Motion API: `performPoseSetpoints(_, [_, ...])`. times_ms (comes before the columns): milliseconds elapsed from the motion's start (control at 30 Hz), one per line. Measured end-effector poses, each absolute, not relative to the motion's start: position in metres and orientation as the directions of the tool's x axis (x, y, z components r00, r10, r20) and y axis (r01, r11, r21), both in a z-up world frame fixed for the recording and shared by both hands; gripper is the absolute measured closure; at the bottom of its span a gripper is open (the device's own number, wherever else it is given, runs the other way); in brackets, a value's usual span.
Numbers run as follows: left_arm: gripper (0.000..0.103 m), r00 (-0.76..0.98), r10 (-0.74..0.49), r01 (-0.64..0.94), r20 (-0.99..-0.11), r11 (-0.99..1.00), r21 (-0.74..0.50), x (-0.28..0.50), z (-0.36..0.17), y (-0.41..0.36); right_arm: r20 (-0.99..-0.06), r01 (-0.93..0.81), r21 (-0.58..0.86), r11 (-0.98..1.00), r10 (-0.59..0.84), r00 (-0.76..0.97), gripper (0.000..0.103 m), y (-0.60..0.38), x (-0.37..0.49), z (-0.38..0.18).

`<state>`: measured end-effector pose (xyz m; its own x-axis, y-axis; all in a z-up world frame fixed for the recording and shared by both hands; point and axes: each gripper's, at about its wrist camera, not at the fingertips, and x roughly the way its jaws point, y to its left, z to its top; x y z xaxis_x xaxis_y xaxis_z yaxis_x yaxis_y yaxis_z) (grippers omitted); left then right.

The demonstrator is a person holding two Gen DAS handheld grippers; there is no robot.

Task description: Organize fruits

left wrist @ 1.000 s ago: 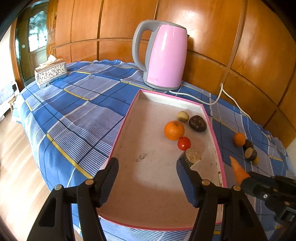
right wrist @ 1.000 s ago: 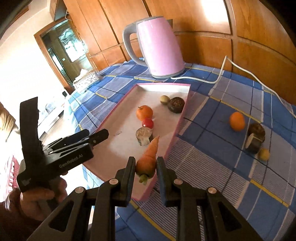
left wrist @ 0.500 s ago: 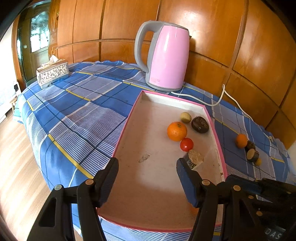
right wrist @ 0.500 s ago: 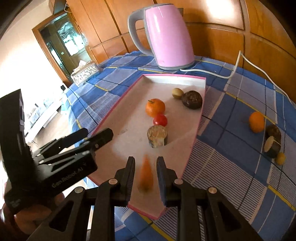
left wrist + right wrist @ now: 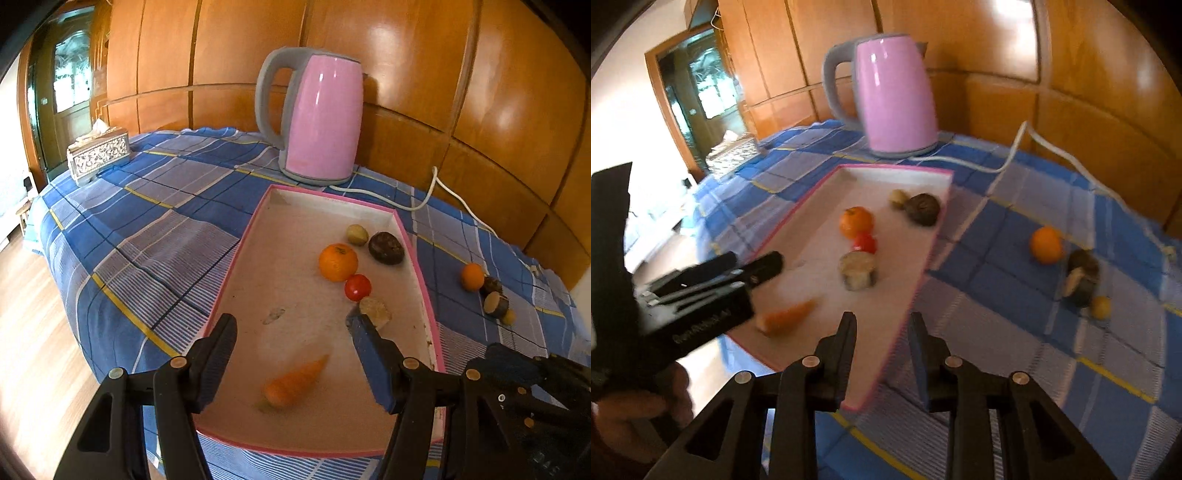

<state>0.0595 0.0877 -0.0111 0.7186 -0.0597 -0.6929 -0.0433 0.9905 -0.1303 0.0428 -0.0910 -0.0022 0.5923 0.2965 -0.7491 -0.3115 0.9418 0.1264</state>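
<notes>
A pink-rimmed tray [image 5: 236,254] [image 5: 925,269] lies on the blue plaid cloth. In it lie a carrot [image 5: 293,382] [image 5: 786,315] near the front, an orange [image 5: 338,261] [image 5: 856,220], a tomato [image 5: 357,287] [image 5: 865,242], a cut pale piece [image 5: 375,309] [image 5: 857,271], a dark fruit [image 5: 386,247] [image 5: 922,208] and a small yellowish fruit [image 5: 357,234]. My left gripper [image 5: 291,328] is open and empty over the tray's front. My right gripper [image 5: 882,328] is open and empty above the tray's front right corner.
A pink kettle [image 5: 317,118] [image 5: 890,96] stands behind the tray, its white cord [image 5: 424,199] trailing right. On the cloth right of the tray lie an orange [image 5: 1046,244], dark cut pieces [image 5: 1080,273] and a small yellow fruit [image 5: 1100,306]. A tissue box [image 5: 98,155] sits far left.
My right gripper opened and let the carrot go; it now lies in the tray's front part. The right gripper then pulled back and right. My left gripper stayed open over the tray.
</notes>
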Motion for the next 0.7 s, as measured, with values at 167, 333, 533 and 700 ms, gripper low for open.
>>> performPoseSetpoints(167, [0.037,0.729,-0.071,-0.013,-0.680,0.993,-0.118,0.055,-0.006,0.079,-0.738,-0.250,0.072,0.966,0.220,0.637,0.072,-0.105,0.035,0.000])
performPoseSetpoints(333, [0.037,0.732,-0.095,0.027,-0.675,0.994,-0.110,0.051,-0.004,0.066,-0.724,-0.198,0.041,0.979,0.166,0.670,0.070,-0.123,0.027,0.001])
performPoseSetpoints(533, [0.037,0.727,-0.125,0.075,-0.675,0.992,-0.104,0.046,-0.005,0.052,-0.724,-0.105,0.008,0.994,0.079,0.685,0.068,-0.152,0.022,-0.008])
performPoseSetpoints(700, [0.037,0.724,-0.138,0.108,-0.676,0.990,-0.087,0.041,-0.005,0.042,-0.735,-0.020,0.009,1.000,0.021,0.678,0.068,-0.183,0.017,-0.016])
